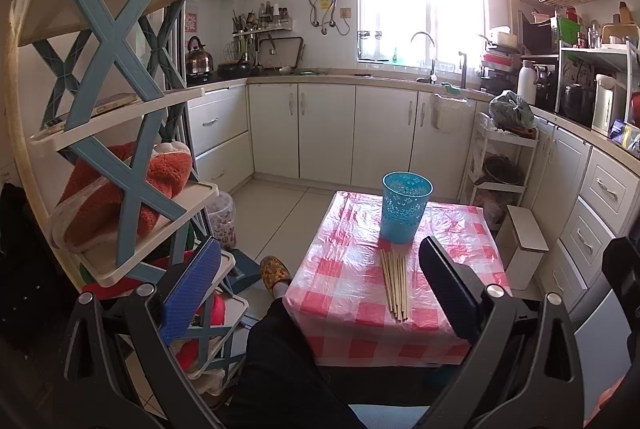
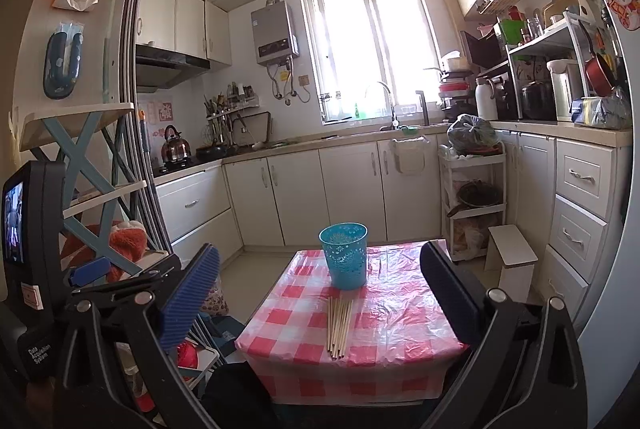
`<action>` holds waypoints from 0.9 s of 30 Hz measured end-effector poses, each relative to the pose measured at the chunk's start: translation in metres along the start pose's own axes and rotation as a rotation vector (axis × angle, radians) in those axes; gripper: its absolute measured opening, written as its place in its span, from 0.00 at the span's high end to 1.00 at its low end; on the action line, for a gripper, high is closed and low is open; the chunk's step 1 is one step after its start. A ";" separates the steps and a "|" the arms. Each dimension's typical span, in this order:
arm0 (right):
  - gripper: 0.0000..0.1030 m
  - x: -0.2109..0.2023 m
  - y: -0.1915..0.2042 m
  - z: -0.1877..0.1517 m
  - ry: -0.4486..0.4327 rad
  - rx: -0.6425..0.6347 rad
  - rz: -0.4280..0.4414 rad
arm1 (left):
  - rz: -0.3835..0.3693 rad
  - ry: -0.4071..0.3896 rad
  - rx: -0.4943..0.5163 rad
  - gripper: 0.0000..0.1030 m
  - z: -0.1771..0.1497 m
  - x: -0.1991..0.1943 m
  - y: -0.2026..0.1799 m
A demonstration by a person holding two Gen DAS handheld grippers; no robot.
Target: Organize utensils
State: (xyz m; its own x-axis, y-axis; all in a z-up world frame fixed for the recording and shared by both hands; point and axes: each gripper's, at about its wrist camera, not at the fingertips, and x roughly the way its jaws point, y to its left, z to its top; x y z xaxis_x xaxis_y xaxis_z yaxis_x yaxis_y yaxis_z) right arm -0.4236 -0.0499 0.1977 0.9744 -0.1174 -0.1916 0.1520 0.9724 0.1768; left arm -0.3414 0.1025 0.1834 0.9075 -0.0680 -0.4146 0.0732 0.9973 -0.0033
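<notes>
Both the left gripper [image 1: 320, 289] and right gripper [image 2: 320, 293] gape wide, empty; the light, stiff, slippery bamboo chopsticks [image 2: 339, 325] at lower centre want pinching mid-length.

One blue cup [image 1: 406, 213] stands on one table [image 1: 344, 289] with a red-checked cover. One bundle of wooden chopsticks [image 1: 395, 285] lies in front of the cup; roughly eight sticks, though they overlap too closely to count surely. Two grippers: the left gripper [image 1: 320, 289] and the right gripper [image 2: 320, 293], each with two fingers. One kettle [image 1: 199, 57], one white stool [image 1: 524, 249], one slipper [image 1: 275, 271].
</notes>
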 end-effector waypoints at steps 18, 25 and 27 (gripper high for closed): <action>0.07 -0.003 -0.002 0.001 0.003 0.001 0.005 | -0.004 -0.018 -0.003 0.07 -0.003 -0.008 -0.002; 0.07 -0.004 -0.001 0.001 0.007 -0.001 0.008 | -0.003 -0.019 -0.004 0.07 -0.003 -0.008 -0.002; 0.07 -0.004 -0.001 0.001 0.006 0.000 0.007 | -0.003 -0.019 -0.003 0.07 -0.003 -0.008 -0.002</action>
State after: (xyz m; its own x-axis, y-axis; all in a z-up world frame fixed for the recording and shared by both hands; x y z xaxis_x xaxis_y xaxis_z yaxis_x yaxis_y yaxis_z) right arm -0.4273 -0.0505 0.1989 0.9744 -0.1095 -0.1962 0.1452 0.9733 0.1780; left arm -0.3498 0.1007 0.1843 0.9149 -0.0711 -0.3974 0.0743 0.9972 -0.0074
